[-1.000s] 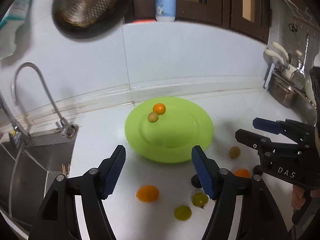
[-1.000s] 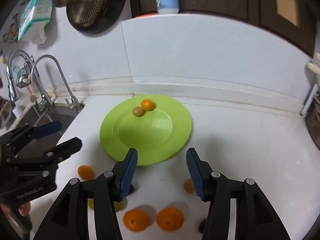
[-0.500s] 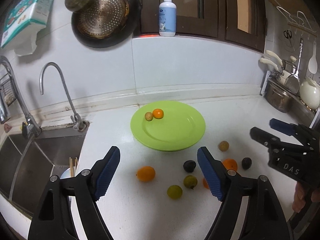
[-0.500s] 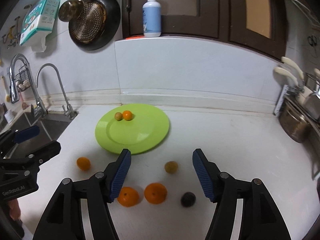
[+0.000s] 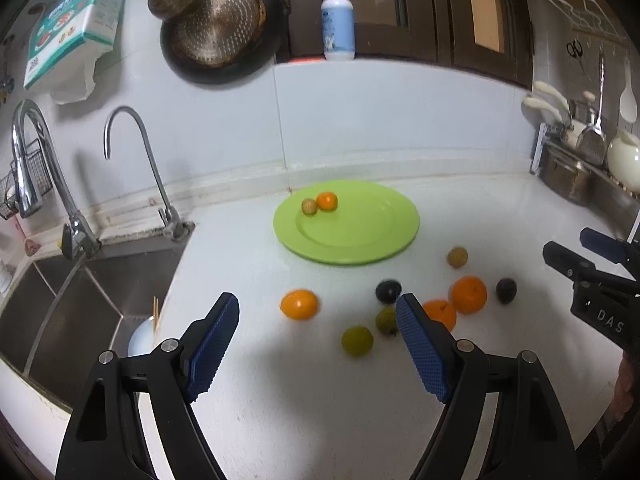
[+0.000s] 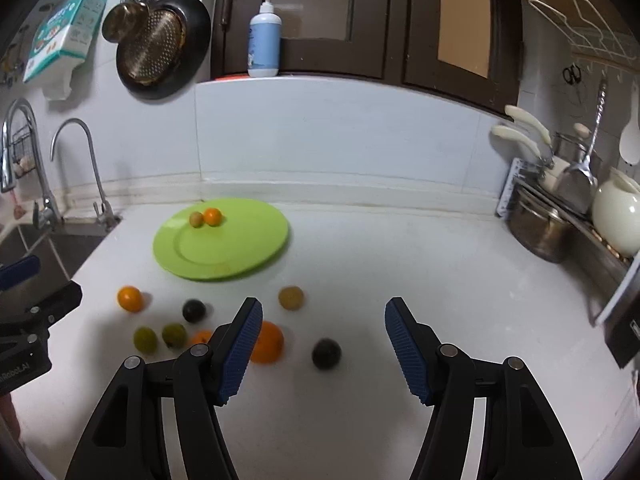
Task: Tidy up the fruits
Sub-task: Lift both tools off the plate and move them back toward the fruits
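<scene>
A lime-green plate [image 5: 360, 236] [image 6: 232, 252] lies on the white counter and holds a small orange [image 5: 327, 201] and a brownish fruit [image 5: 309, 206]. Several loose fruits lie in front of it: an orange [image 5: 299, 304], two green ones [image 5: 357, 341], a dark plum [image 5: 388, 291], a big orange [image 6: 267, 342], a dark fruit [image 6: 326, 353] and a tan one [image 6: 291, 297]. My left gripper [image 5: 316, 308] hovers open above the left fruits. My right gripper [image 6: 323, 306] is open over the right ones. Neither touches any fruit.
A steel sink [image 5: 60, 300] with two faucets [image 5: 132, 160] opens to the left, with a bowl and chopsticks [image 5: 142, 340] in it. A steel pot [image 6: 540, 232] and a utensil rack stand at the right. A pan [image 6: 160, 48] hangs on the wall.
Both grippers have drawn back from the plate, so the loose fruits in front of it have come into view. Both pairs of jaws stand wider than a second ago.
</scene>
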A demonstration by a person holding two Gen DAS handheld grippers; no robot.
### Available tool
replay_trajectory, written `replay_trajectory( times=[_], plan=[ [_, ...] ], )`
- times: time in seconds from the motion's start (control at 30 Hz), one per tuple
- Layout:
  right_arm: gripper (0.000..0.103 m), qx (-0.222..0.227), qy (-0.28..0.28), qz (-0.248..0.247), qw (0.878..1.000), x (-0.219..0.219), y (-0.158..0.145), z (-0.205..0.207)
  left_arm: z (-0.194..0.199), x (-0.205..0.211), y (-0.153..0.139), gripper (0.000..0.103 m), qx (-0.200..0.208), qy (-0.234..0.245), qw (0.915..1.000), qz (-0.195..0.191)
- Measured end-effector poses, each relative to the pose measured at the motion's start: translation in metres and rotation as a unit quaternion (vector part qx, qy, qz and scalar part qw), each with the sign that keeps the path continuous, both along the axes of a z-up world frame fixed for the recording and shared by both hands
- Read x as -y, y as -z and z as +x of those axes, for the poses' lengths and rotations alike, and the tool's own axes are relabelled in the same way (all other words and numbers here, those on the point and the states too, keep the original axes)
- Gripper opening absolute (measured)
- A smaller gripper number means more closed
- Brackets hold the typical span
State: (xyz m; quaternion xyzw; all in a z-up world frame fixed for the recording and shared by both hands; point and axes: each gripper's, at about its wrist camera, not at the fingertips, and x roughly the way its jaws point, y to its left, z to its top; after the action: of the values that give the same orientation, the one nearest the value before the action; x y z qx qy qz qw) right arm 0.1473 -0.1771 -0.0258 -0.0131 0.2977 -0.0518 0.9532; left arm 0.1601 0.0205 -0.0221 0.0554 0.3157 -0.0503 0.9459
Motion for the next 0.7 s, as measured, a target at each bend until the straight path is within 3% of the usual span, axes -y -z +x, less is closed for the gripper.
replay_trajectory(
  times=[0.4,0.7],
  plan=[
    [0.065,-0.048,0.017,0.009,0.999,0.012,0.035,0.003,0.006,0.008,0.03,0.08,-0.029,0.007,0.9992,0.026],
    [0.064,-0.086,0.012,0.032,0.996,0.019,0.058,0.021,0.024,0.015,0.051,0.063,-0.077,0.022,0.9966,0.018]
  ],
)
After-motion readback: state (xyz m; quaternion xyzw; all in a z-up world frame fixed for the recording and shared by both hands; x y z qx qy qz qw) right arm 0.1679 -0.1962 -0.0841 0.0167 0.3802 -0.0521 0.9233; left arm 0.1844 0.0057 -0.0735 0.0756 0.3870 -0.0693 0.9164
